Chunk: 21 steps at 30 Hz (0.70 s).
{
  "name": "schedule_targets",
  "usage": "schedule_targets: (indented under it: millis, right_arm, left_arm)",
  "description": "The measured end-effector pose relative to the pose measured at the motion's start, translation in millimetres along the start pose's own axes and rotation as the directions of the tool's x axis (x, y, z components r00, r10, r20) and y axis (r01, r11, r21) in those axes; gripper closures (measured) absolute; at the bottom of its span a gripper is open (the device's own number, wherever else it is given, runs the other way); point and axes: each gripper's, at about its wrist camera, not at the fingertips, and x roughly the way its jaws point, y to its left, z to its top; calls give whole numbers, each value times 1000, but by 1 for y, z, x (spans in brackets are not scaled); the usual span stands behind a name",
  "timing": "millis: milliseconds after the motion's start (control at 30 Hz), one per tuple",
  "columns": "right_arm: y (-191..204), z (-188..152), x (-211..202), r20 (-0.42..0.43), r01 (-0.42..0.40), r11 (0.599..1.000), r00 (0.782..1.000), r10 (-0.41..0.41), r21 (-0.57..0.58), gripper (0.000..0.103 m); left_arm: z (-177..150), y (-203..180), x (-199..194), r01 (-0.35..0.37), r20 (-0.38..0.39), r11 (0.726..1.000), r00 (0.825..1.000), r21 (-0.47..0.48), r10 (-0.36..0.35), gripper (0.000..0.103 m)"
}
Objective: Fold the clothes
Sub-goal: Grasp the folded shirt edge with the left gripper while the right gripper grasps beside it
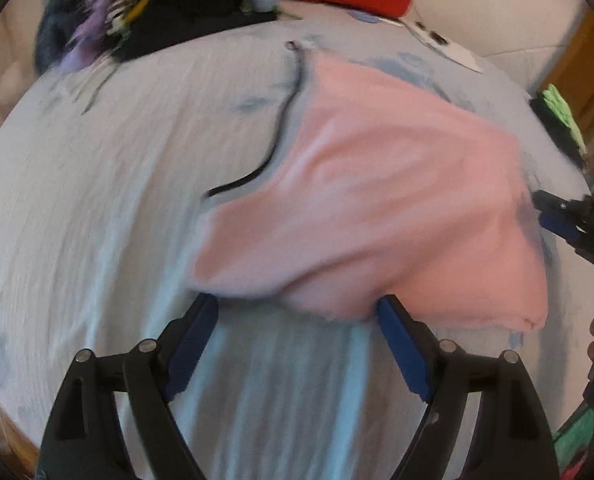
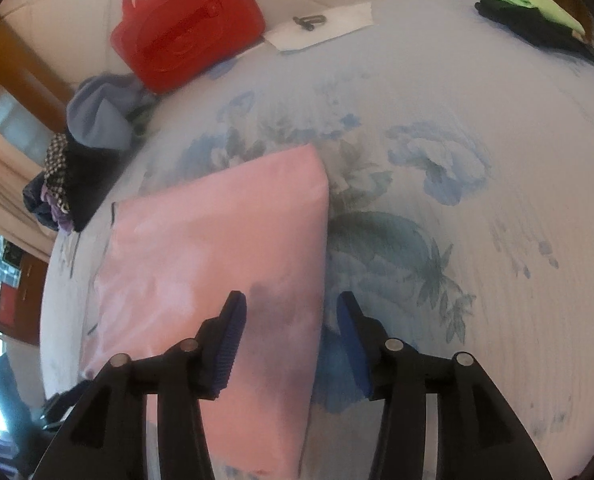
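Note:
A pink garment (image 1: 377, 208) lies folded on the pale blue floral bedsheet (image 1: 97, 200); it also shows in the right wrist view (image 2: 225, 264). A black strap (image 1: 281, 128) runs along its left edge. My left gripper (image 1: 297, 312) is open, its blue pads at the garment's near edge, holding nothing. My right gripper (image 2: 291, 308) is open above the garment's right edge, one pad over the pink cloth, the other over the sheet. The right gripper also appears at the right edge of the left wrist view (image 1: 569, 220).
A pile of dark and patterned clothes (image 1: 137, 12) lies at the far left, also in the right wrist view (image 2: 81, 160). A red plastic case (image 2: 189, 28) and a white paper (image 2: 321, 24) lie at the back. Folded green and black clothes (image 2: 529, 16) sit at the far right.

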Motion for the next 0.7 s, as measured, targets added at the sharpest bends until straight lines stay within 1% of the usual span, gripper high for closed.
schedule_targets:
  millis: [100, 167, 233, 267, 300, 400, 467, 500, 533, 600, 700]
  right_arm:
    - [1, 4, 2, 6, 12, 1000, 1000, -12, -19, 56]
    - [4, 11, 5, 10, 18, 999, 1000, -18, -38, 56]
    - [7, 17, 11, 12, 32, 998, 999, -32, -48, 56]
    - [8, 20, 14, 16, 49, 997, 999, -48, -51, 56]
    - [9, 22, 18, 17, 55, 997, 998, -54, -53, 56]
    - [14, 24, 28, 14, 52, 997, 999, -51, -61, 56]
    - [20, 22, 31, 13, 61, 995, 998, -61, -84, 59]
    - [22, 21, 31, 7, 60, 994, 998, -60, -91, 69]
    - [22, 21, 32, 0, 55, 994, 998, -55, -95, 82]
    - [22, 21, 33, -13, 46, 994, 999, -47, -102, 85]
    - [19, 25, 35, -29, 34, 995, 999, -37, -89, 85]
  left_arm:
    - [11, -8, 7, -19, 20, 1000, 1000, 19, 19, 21]
    - [19, -11, 10, -18, 19, 1000, 1000, 13, 17, 25]
    - [24, -15, 11, -9, 14, 1000, 1000, 21, 8, 38]
    - [25, -17, 11, -1, 9, 1000, 1000, 26, 0, 41]
    - [26, -19, 11, 7, 5, 1000, 1000, 30, -8, 47]
    - [28, -19, 11, 27, -12, 999, 1000, 29, -27, 61]
    - [29, -19, 10, 40, -23, 999, 999, 27, -40, 67]
    - [30, -19, 10, 46, -32, 999, 998, 26, -45, 73]
    - [31, -20, 9, 52, -43, 998, 998, 24, -51, 78]
    - [32, -23, 10, 63, -61, 997, 996, 34, -61, 81]
    - [33, -28, 12, 68, -59, 997, 996, 46, -66, 82]
